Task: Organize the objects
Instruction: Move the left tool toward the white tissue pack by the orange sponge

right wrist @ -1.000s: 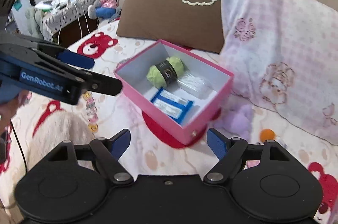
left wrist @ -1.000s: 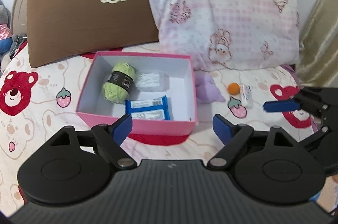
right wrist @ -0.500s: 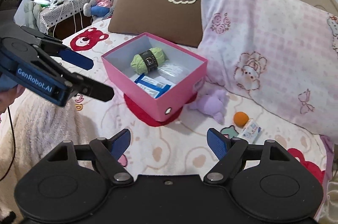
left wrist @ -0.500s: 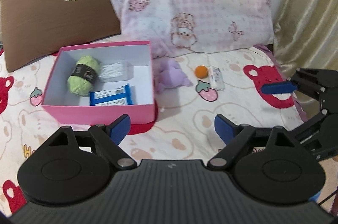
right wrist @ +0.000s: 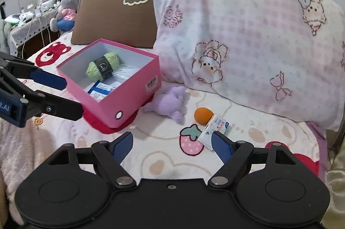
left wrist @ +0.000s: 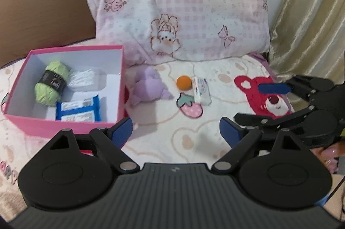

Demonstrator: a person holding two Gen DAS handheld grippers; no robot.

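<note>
- The left gripper is standing released, its blue pads wide apart with only the blanket showing between them.
- The right gripper is also standing released and is gripping nothing; its right pad is covering one corner of the white packet, and I cannot tell if it is touching it.
- The packet is lying on the blanket, touching the orange ball.
- The purple plush is lying between the ball and the pink box, just beside the box wall.
- Inside the box the green yarn, a clear bag with something white and a blue packet are lying; in the right view the box wall is hiding most of the blue packet.
- The print on both packets is too small to read.
- The pink pillow and the brown pillow are leaning behind everything.
- A fingertip of the person is showing at the right edge, mostly cut off.
- A curtain is hanging at the right; a table with toys is standing far left, unclear.
</note>
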